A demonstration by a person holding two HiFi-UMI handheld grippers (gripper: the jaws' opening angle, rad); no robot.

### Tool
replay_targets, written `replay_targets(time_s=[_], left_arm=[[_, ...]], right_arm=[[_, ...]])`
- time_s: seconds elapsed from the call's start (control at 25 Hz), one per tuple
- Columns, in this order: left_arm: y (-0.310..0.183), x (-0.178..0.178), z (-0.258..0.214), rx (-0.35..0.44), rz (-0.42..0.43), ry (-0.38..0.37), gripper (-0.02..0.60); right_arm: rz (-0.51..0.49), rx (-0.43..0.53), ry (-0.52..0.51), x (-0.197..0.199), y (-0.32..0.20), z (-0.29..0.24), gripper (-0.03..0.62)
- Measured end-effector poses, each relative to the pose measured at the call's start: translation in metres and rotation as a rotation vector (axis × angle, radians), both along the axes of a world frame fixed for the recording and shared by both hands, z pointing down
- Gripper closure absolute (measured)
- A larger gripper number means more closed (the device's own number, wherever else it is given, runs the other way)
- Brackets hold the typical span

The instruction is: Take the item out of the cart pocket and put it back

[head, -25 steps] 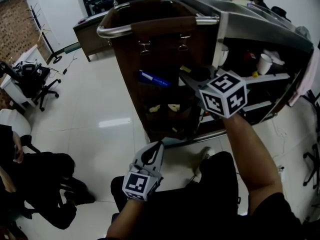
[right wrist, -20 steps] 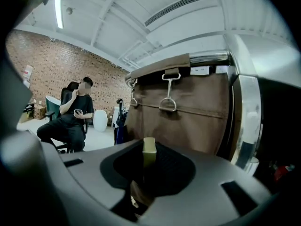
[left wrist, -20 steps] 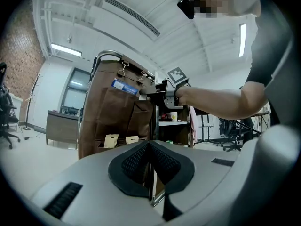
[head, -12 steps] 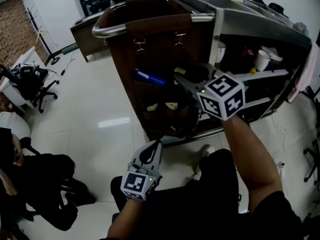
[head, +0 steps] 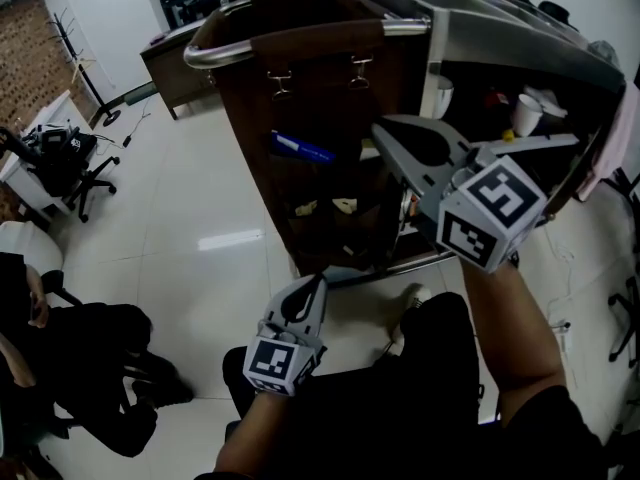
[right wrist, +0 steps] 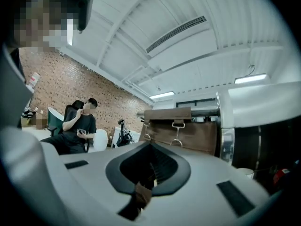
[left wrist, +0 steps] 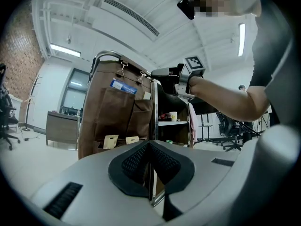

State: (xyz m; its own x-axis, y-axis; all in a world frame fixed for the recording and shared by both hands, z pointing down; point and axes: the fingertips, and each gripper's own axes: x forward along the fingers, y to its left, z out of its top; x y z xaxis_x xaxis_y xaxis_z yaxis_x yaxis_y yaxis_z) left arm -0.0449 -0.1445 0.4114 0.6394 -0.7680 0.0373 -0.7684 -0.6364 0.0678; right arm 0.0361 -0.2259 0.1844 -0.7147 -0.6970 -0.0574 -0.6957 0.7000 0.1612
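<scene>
A brown fabric organiser [head: 300, 98] with pockets hangs on the end of the metal cart [head: 480, 38]. A blue item [head: 300, 148] sticks out of an upper pocket, and tan cards [head: 305, 208] sit in lower ones. My right gripper [head: 382, 128] is held clear of the pockets, in front of the cart's corner, and it is shut. In the right gripper view a thin brown piece [right wrist: 139, 195] is pinched low between its jaws [right wrist: 151, 147]; what it is I cannot tell. My left gripper [head: 318, 286] hangs low near the cart's foot, shut and empty [left wrist: 149, 145].
The cart's open shelves hold a white cup [head: 527, 120] and other small things. A person [head: 90, 368] sits at the lower left. An office chair [head: 65, 163] and a desk [head: 170, 53] stand further back on the glossy white floor.
My right gripper has drawn back from the upper pocket, toward me and to the right. The left gripper has stayed where it was.
</scene>
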Motion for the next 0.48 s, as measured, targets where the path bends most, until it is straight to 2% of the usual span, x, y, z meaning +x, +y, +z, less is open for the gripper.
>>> replay_targets(time_s=[0.28, 0.48], left_arm=[[-0.001, 0.000, 0.001, 0.010, -0.001, -0.003, 0.581], [0.000, 0.001, 0.002, 0.008, 0.003, -0.006, 0.581]], right_arm=[[-0.045, 0.046, -0.079, 0.000, 0.053, -0.004, 0.591], [-0.054, 0.005, -0.100, 0.004, 0.076, 0.033, 0.591]])
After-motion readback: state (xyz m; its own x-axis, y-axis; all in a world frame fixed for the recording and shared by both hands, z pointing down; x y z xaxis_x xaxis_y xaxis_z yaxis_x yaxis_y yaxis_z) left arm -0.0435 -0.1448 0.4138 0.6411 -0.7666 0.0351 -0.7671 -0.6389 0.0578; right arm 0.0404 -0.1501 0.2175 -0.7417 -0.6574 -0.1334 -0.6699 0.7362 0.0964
